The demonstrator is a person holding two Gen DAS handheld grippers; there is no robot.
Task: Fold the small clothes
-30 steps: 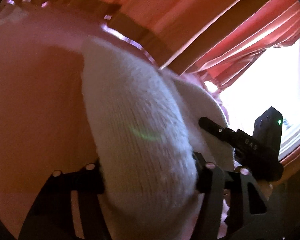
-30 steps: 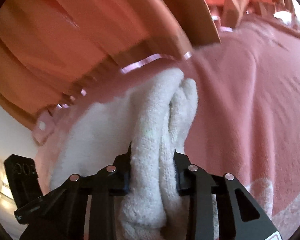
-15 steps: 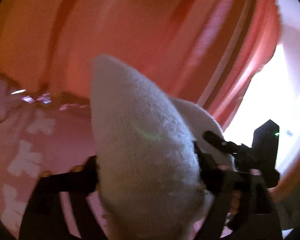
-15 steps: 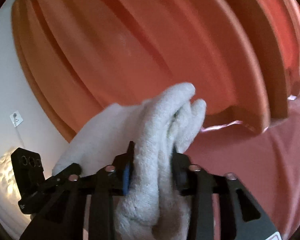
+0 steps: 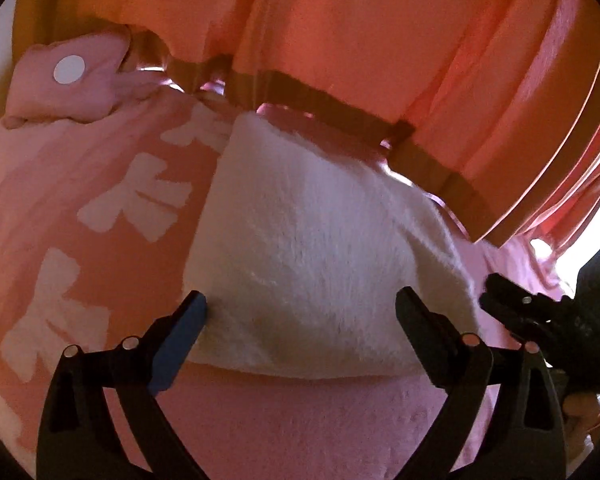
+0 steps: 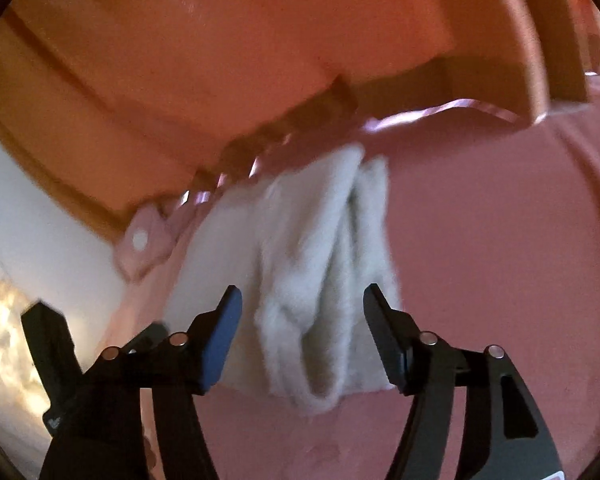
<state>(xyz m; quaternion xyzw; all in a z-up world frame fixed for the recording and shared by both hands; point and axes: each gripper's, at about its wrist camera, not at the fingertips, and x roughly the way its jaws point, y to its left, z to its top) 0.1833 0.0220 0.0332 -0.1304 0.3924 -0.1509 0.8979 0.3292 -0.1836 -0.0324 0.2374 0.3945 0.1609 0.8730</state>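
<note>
White garment [image 5: 320,248] lies released on the pink bed [image 5: 300,420]; left gripper [image 5: 300,308] stands apart, right gripper [image 6: 302,300] is opening around its bunched edge. Withdraw both without snagging.

The white garment [image 5: 320,264] between the left tool's [image 5: 302,312] spread fingers is fuzzy, knitted cloth with a soft, matt nap. Beneath it the pink bedspread [image 5: 280,424] looks like matt, plush fabric with flat white printed shapes. Beyond the tool, the headboard [image 5: 340,20] is smooth and slightly glossy, like varnished wood. The tool's arms are matt black plastic with small shiny metal pins; one finger [image 5: 180,340] carries a dull blue pad. The right tool [image 6: 302,312] looks alike.
</note>
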